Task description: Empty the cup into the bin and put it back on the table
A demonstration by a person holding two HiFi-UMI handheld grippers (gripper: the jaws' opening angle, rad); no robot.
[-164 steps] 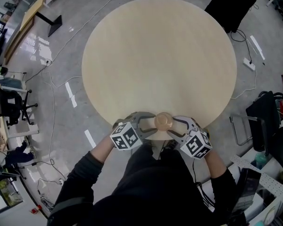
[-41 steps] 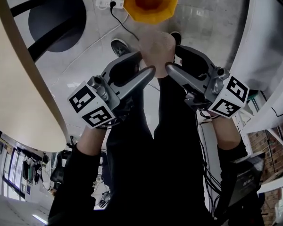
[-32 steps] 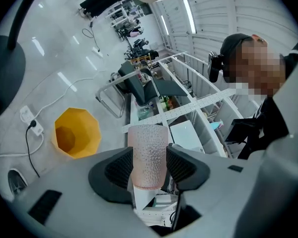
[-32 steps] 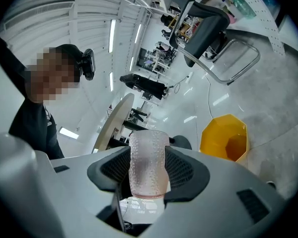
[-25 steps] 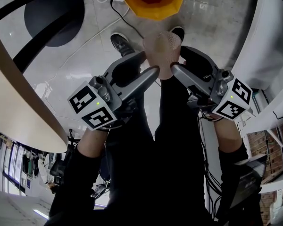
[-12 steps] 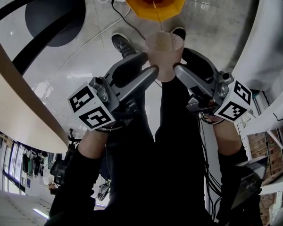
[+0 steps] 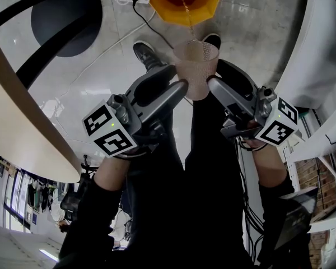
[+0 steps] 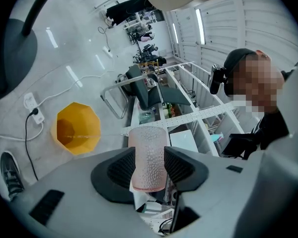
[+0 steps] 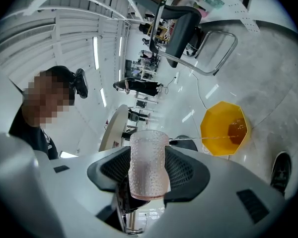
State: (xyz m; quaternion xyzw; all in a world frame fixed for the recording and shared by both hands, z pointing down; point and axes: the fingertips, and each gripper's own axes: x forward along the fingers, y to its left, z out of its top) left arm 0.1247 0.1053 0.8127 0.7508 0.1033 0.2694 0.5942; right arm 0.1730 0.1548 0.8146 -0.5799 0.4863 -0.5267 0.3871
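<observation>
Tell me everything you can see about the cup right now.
The cup is a pinkish, translucent tumbler with a dimpled wall, plastic or glass by its look. It is tipped, mouth toward the yellow bin on the floor, and a thin amber stream runs from its rim into the bin. The left gripper and right gripper clamp its sides; the left jaws have just been closing on it.

Person's left hand-held gripper point(image 7: 176, 78): reaches cup point(image 7: 195, 66) from cup's left, jaws on either side of cup wall, pads pressing on it; jaws just been closing. Person's right hand-held gripper point(image 7: 215, 74): reaches same cup from its right, pads likewise clamped on wall. Both tips converge at cup, pointing slightly below level. Forearms point(image 7: 109, 175) in black sleeves trail back from cup, spread apart.
</observation>
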